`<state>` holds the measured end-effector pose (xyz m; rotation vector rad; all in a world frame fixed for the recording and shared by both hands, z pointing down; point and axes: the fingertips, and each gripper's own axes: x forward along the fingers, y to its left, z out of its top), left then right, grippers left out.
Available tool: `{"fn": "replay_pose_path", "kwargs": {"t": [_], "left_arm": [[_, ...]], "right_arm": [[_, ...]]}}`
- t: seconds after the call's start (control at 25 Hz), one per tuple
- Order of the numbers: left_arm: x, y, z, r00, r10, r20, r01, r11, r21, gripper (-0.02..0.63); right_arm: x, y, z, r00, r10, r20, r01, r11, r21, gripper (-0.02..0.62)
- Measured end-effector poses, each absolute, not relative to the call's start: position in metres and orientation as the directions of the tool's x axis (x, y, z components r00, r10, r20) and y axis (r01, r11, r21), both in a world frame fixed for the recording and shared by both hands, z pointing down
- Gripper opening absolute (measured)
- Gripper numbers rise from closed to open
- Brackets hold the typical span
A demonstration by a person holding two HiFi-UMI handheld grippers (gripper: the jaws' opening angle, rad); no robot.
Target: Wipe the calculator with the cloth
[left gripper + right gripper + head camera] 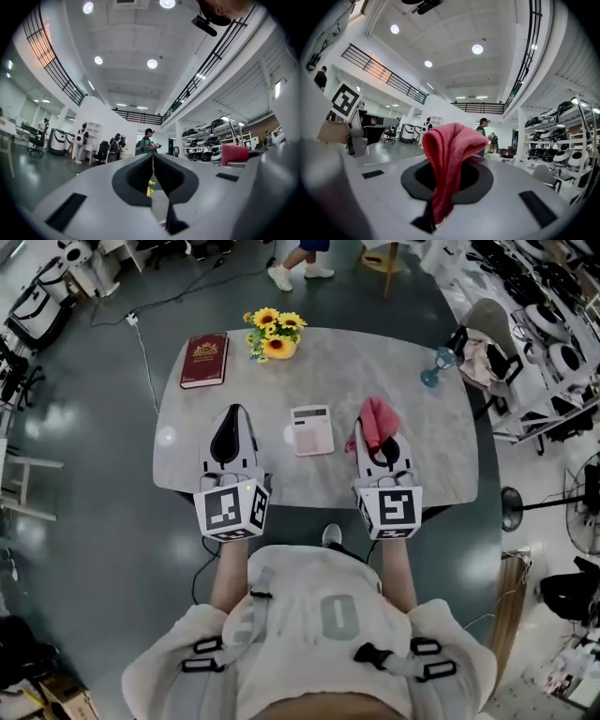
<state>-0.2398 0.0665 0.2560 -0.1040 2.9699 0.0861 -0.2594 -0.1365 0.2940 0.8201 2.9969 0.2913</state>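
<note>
Little of the wiping seems done: the right claw (374, 435) is pinching the red cloth (378, 416) at three o'clock of the calculator (312, 429), while the left claw (233, 418) is hovering shut and empty.

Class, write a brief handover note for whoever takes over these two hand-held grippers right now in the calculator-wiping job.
Left hand-held gripper: shut, empty, over the near side of the table.
Right hand-held gripper: shut on the red cloth, right of the calculator.
Calculator: flat mid-table, between the grippers, touched by neither.
Done: cloth in grip.
Left: bring the cloth onto the calculator and wipe it.
</note>
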Motion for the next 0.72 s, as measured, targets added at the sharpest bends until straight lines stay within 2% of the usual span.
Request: {"fn": "replay_pose_path", "kwargs": {"t": [0.08,0.12,0.16,0.2,0.28,0.44,0.72], "left_arm": [[-0.231,0.066,0.256,-0.984,-0.039,-0.176,-0.046,0.998,0.038,0.025],[-0.228,0.062,0.256,-0.983,-0.039,-0.182,-0.046,0.998,0.031,0.075],[-0.228,0.058,0.257,-0.981,-0.040,-0.191,-0.046,0.999,0.027,0.247],[-0.229,0.054,0.257,-0.979,-0.036,-0.200,-0.042,0.999,0.024,0.380],[-0.231,0.050,0.258,-0.978,-0.015,-0.207,-0.020,1.000,0.019,0.465],[-0.232,0.042,0.265,-0.981,0.019,-0.194,0.010,0.999,0.048,0.508],[-0.214,0.024,0.277,-0.982,0.054,-0.183,0.043,0.997,0.063,0.514]], "right_arm": [[-0.261,-0.136,0.296,-0.834,0.551,0.029,0.547,0.818,0.178,0.057],[-0.261,-0.137,0.298,-0.821,0.569,0.029,0.565,0.807,0.173,0.058],[-0.261,-0.138,0.301,-0.811,0.584,0.030,0.580,0.797,0.167,0.057],[-0.262,-0.141,0.303,-0.802,0.596,0.032,0.593,0.789,0.160,0.058],[-0.262,-0.145,0.308,-0.788,0.615,0.039,0.613,0.777,0.142,0.057],[-0.258,-0.154,0.319,-0.753,0.655,0.057,0.657,0.743,0.127,0.057],[-0.251,-0.174,0.335,-0.734,0.678,0.044,0.678,0.728,0.098,0.058]]}}
